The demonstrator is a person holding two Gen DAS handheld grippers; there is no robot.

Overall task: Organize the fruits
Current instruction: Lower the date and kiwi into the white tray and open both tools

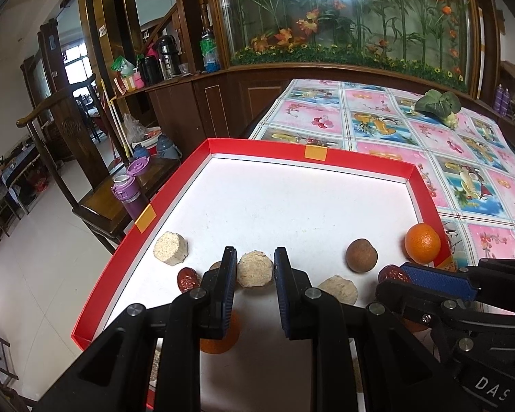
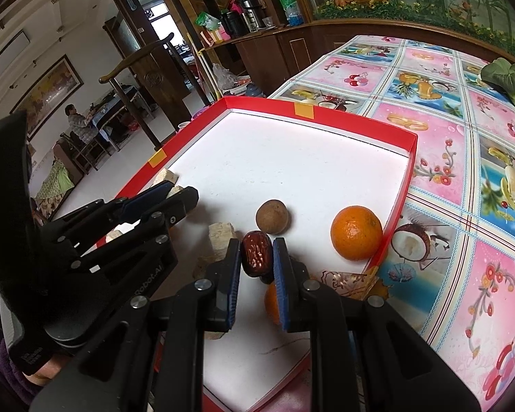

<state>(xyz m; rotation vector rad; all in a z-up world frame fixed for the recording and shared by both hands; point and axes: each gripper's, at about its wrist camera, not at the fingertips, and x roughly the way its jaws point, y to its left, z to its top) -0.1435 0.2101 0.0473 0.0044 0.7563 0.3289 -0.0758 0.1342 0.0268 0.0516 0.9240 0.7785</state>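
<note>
Two claws work inside my red tray point(image 2: 396, 202): right claw point(image 2: 256, 257) clenched on a red date point(image 2: 255, 252), left claw point(image 1: 255, 267) spread around a beige cake point(image 1: 255, 269).

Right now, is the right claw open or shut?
Shut on the wrinkled dark red date: both blue pads of the right claw press its sides.

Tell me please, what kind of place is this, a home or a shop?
Most likely a home dining room. A table with a fruit-printed cloth carries the red tray, carved wooden chairs stand beside it, and thermos flasks sit on a wooden cabinet.
</note>
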